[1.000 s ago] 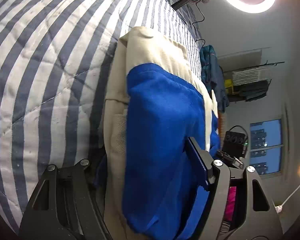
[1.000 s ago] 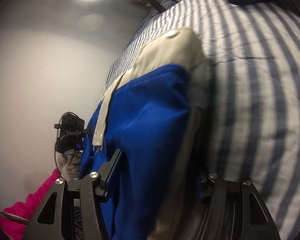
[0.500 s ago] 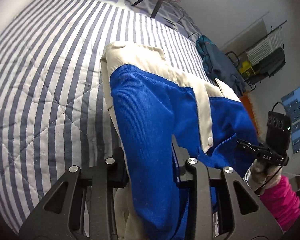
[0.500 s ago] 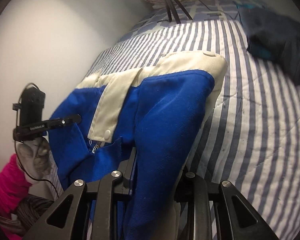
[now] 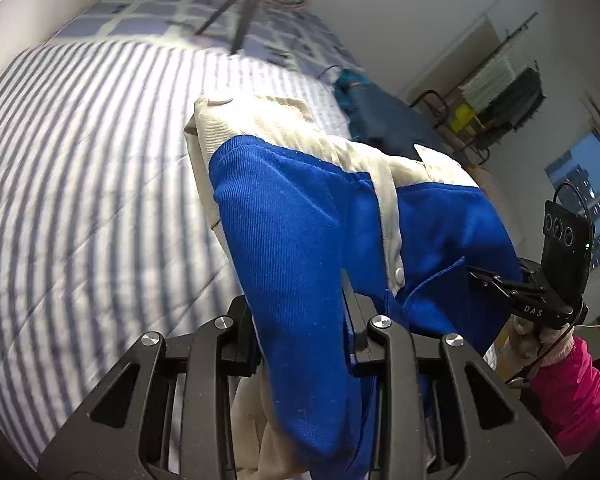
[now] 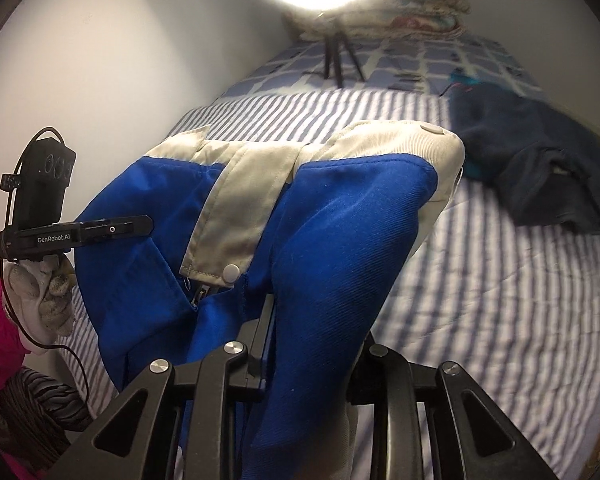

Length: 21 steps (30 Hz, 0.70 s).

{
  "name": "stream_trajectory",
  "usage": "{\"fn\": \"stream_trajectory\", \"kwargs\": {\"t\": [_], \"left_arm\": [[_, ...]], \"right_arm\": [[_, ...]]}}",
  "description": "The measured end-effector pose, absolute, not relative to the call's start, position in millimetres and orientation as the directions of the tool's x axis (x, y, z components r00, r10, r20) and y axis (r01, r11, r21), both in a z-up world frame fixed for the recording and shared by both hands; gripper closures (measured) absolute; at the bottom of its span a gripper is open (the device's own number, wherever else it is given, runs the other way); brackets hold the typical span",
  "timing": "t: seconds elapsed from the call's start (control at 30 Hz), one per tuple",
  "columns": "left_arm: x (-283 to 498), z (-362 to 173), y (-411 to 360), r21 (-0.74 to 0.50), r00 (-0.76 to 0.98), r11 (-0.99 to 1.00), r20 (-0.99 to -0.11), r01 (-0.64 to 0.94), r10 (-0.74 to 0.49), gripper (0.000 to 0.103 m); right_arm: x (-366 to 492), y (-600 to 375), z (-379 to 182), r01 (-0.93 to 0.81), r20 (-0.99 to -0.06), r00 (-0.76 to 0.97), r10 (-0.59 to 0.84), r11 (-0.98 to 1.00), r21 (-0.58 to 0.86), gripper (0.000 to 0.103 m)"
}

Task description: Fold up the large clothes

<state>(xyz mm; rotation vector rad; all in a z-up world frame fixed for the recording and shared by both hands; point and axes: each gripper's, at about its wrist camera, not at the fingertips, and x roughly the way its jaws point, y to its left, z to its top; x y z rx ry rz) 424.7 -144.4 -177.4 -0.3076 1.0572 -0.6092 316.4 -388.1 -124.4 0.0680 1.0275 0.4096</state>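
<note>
A blue jacket with cream trim [image 5: 292, 220] is held up off the striped quilt [image 5: 80, 200], its far cream end still resting on the bed. My left gripper [image 5: 300, 312] is shut on a thick fold of its blue cloth. In the right wrist view the same jacket [image 6: 340, 208] runs up between the jaws of my right gripper [image 6: 312, 340], which is shut on another blue fold. Each gripper shows in the other's view: the right gripper [image 5: 476, 274] at the jacket's right side, the left gripper [image 6: 140, 224] at its left, both in gloved hands with pink sleeves.
A dark blue garment [image 6: 540, 176] lies crumpled on the quilt [image 6: 500, 300] to the right of the jacket. A tripod [image 6: 336, 56] with a bright ring light stands at the bed's head. A white wall [image 6: 100, 80] runs along the left; a clothes rack [image 5: 500, 92] stands beyond the bed.
Both grippers went from wide around the jacket's edge to shut on it. Both then rose, lifting the near end of the jacket off the bed.
</note>
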Motion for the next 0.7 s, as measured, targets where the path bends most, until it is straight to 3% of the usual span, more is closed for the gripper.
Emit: {"fn": "stream_trajectory", "kwargs": {"t": [0.7], "left_arm": [[563.5,-102.9,-349.3,-0.443,0.401,0.698,-0.592,0.562,-0.699,0.074]], "right_arm": [[410.3,-555.4,-40.6,-0.101,-0.734,0.675,0.078,0.995,0.013,0.078]]}}
